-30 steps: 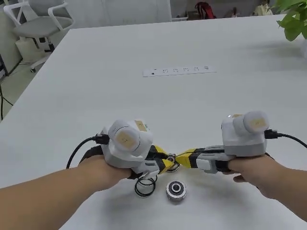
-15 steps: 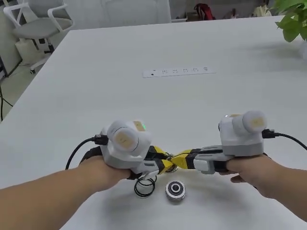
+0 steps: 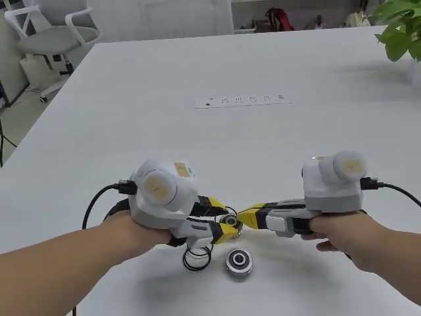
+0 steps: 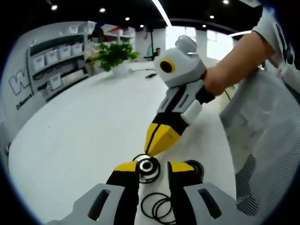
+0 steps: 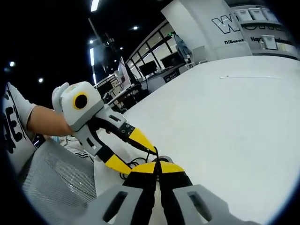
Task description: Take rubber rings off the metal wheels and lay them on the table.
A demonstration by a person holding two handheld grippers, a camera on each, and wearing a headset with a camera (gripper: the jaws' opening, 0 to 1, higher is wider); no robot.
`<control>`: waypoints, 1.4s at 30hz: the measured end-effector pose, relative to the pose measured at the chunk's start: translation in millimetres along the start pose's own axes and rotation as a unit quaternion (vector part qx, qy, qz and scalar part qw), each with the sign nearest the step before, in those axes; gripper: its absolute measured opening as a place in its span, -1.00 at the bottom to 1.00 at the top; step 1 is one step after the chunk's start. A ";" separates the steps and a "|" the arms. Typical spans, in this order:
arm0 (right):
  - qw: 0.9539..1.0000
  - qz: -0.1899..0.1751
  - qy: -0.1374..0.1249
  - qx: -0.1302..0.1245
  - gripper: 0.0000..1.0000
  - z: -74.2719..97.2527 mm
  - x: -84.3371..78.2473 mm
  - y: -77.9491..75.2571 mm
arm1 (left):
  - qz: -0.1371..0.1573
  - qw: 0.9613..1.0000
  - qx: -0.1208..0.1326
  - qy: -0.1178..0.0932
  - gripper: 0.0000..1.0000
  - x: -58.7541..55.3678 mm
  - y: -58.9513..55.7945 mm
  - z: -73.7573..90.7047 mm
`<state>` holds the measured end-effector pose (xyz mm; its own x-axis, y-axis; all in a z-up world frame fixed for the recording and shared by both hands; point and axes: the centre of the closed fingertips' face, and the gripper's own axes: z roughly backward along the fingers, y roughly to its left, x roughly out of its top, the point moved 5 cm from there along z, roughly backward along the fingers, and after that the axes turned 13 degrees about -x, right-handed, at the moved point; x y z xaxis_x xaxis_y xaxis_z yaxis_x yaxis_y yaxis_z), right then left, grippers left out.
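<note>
Near the front edge of the white tabletop (image 3: 276, 151), the left gripper (image 3: 221, 224) clamps a small silver metal wheel (image 4: 148, 167) between its jaws. The wheel's thin black rubber ring (image 4: 138, 164) looks light, soft and stretchy, so it is best taken at the outer rim. The right gripper (image 3: 244, 217), jaws pressed together, touches that rim; whether it pinches the ring cannot be told. Loose black rings (image 3: 198, 257) and a second metal wheel (image 3: 239, 261) lie nearer.

Head overhead; gripper views face-to-face at wheel (image 4: 147, 167)
</note>
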<state>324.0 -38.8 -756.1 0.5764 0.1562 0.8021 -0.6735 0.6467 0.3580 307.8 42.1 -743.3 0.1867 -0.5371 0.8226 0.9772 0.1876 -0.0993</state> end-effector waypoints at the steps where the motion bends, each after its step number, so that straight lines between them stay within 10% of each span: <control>1: 1.000 -0.002 -0.001 0.002 -1.00 0.7 0.5 1.0 | -0.004 1.000 -0.003 -0.004 -0.49 1.1 -1.9 3.5; 15: 0.999 -0.015 -0.003 0.032 -1.00 6.2 8.8 21.8 | -0.016 0.999 0.004 -0.052 -0.13 7.7 -15.2 53.7; 42: 0.995 0.018 0.061 0.076 -1.00 -24.8 -16.0 55.4 | 0.016 0.996 0.053 -0.072 0.23 -21.8 -27.4 104.2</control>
<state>288.9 13.0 -761.0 0.5956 0.2729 0.7555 -0.7518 0.5207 0.4046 266.4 134.3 -700.2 0.1948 -0.4080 0.8920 0.9534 0.2925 -0.0744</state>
